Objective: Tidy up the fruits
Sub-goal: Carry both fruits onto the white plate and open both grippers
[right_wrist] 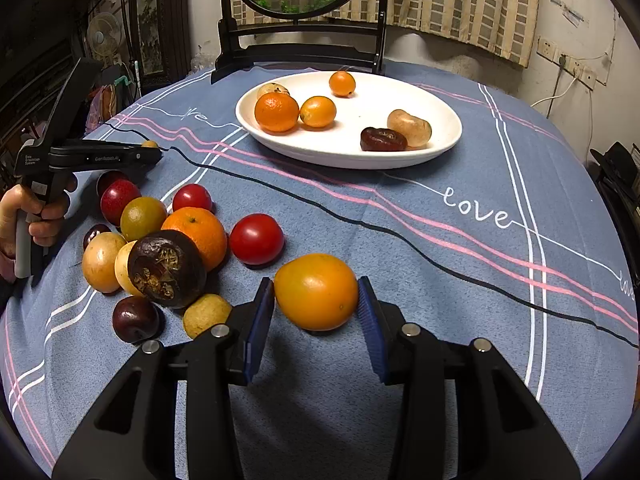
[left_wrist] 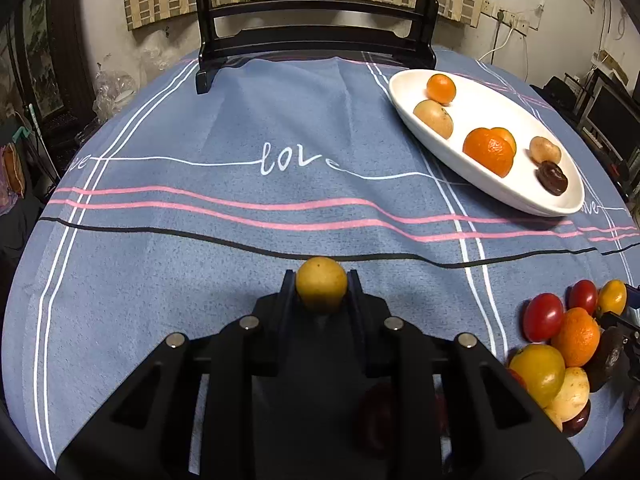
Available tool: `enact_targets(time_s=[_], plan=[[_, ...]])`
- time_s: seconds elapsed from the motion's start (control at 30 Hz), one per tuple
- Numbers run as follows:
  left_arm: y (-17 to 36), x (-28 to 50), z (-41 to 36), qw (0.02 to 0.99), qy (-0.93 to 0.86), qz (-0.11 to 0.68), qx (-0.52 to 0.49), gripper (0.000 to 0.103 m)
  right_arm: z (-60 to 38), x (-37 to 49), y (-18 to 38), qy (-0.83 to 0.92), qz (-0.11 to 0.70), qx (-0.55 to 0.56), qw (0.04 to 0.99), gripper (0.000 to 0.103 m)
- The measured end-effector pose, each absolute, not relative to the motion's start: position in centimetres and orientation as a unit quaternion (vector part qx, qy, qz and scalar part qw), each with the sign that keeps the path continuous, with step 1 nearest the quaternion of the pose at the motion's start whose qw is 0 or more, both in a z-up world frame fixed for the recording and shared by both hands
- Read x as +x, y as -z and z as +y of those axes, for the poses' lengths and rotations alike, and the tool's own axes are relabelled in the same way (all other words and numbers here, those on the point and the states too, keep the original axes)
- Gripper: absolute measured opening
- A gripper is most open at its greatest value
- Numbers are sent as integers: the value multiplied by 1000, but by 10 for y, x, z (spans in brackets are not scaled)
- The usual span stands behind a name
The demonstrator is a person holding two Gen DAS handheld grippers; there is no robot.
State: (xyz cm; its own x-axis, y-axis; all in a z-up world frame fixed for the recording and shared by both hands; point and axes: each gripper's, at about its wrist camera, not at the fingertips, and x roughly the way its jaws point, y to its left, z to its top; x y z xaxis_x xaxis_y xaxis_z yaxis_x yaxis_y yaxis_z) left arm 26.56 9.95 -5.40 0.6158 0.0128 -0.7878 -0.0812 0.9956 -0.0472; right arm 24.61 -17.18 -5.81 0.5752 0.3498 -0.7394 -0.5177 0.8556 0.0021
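Left wrist view: the left gripper (left_wrist: pixel 321 282) has its jaws drawn in tight on a small yellow fruit (left_wrist: pixel 321 289), one pad on each side at its widest part, above the blue tablecloth (left_wrist: pixel 240 128) toward the near edge of the table. The fruit looks light, round and smooth-skinned, so it could roll or squirt out if pinched off-centre; holding it across the middle, as here, seems the safe place, with only gentle pressure since the flesh is probably soft. The white dish (left_wrist: pixel 404 84) lies toward the far right edge, already holding several fruits, and a pile of loose fruit (left_wrist: pixel 560 344) sits at the near right edge.

Right wrist view: the right gripper (right_wrist: pixel 316 300) stands partly closed around an orange-yellow fruit (right_wrist: pixel 316 291), the blue pads (right_wrist: pixel 262 312) touching or nearly touching its two sides; I cannot tell whether it is lifted or resting on the cloth. It looks larger and a little heavier, glossy and likely slippery, so a grip across its short width at mid-height suits it. The pile lies toward the near left edge, the dish toward the far edge. A hand (right_wrist: pixel 32 216) holds the other tool at the left.
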Motion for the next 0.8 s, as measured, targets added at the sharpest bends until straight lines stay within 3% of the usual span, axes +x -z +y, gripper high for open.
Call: enact_targets(time_s=[0.43,0.63,0.8], plan=[[12,246,68,924,39,380,-28,25,-183,252,40,-238,345,-79,905,43],[-25,283,25,925,101,367,-16,25,-186,296,17,-231,314,-2,921,43],[-36,344,-5,914,113,390,-14,25,-164,337,18,-230,322,-1,918,43]])
